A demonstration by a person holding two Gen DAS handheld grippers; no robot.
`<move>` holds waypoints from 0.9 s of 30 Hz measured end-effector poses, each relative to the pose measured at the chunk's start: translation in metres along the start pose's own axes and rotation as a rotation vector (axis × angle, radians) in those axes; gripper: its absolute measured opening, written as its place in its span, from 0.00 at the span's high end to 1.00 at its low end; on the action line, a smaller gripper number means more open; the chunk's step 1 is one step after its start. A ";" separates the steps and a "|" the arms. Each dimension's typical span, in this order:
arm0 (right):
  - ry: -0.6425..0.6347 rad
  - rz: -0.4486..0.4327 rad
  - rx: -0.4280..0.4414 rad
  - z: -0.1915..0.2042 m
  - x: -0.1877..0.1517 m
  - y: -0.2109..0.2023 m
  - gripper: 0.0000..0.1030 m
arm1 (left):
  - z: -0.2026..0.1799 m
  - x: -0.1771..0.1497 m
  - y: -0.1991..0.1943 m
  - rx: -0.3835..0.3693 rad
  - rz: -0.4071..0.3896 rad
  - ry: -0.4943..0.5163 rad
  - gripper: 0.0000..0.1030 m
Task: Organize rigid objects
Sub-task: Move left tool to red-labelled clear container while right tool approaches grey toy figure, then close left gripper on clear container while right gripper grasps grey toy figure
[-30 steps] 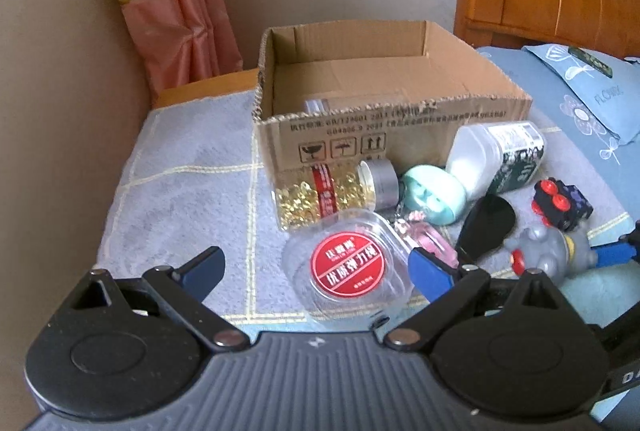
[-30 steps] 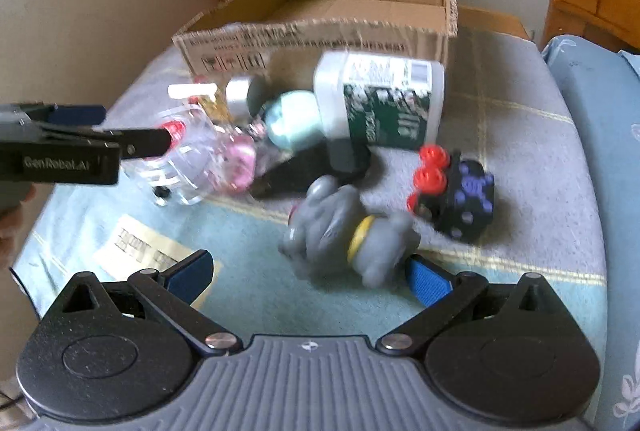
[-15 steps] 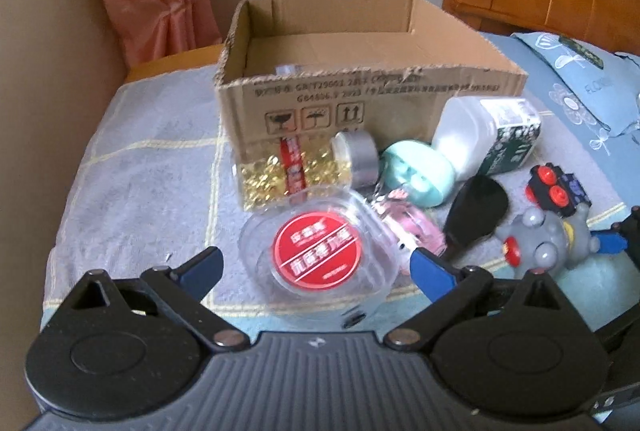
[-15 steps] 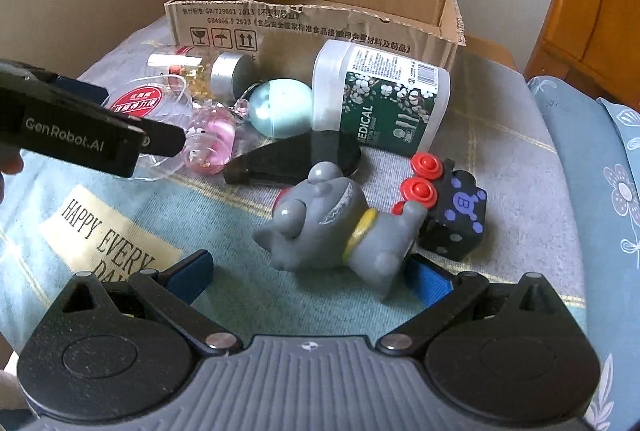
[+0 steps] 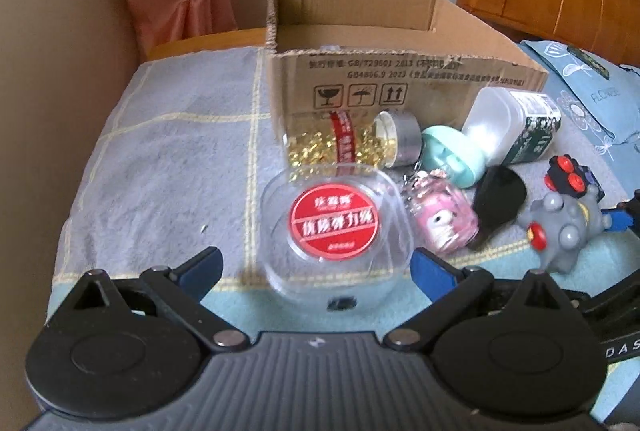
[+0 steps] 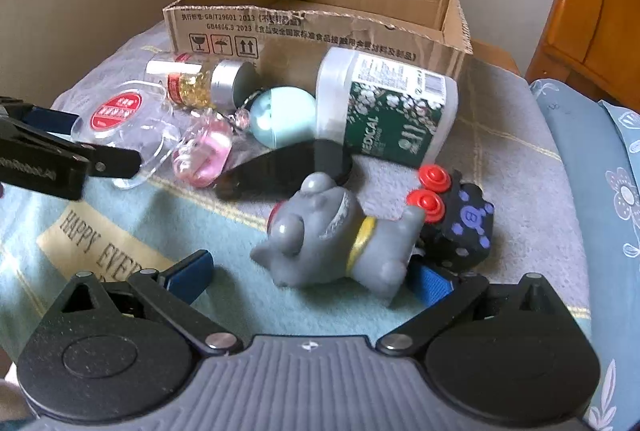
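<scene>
— Lying on its side on the blanket is the gray toy, between the wide-open fingers of the right gripper.

— And the left gripper?

— Open too, with the clear tub between its fingers.

— Where is the box?

— At the blanket's far edge. The pill jar, white bottle and black cube lie in front of it.
</scene>
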State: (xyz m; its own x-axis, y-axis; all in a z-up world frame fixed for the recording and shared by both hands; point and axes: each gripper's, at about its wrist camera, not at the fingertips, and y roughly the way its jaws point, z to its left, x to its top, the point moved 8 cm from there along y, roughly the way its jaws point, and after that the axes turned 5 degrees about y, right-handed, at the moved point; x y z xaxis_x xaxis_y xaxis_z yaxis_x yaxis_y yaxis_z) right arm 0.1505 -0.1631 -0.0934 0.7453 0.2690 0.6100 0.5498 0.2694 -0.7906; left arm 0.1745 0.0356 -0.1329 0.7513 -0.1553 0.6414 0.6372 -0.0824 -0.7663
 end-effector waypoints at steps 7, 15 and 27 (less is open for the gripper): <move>0.016 -0.008 0.012 0.004 0.008 0.004 0.02 | 0.000 0.005 0.011 -0.006 0.004 -0.009 0.13; -0.016 -0.017 -0.014 0.002 0.008 0.004 0.15 | 0.001 0.005 0.014 -0.019 -0.001 -0.021 0.13; -0.015 -0.022 -0.012 -0.002 0.005 -0.006 0.25 | 0.002 0.006 0.010 -0.013 0.004 -0.017 0.26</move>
State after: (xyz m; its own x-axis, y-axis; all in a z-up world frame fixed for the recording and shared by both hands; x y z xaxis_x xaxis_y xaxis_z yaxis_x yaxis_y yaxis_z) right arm 0.1514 -0.1651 -0.0861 0.7273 0.2773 0.6278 0.5706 0.2639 -0.7777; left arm 0.1855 0.0356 -0.1365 0.7566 -0.1392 0.6389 0.6320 -0.0946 -0.7691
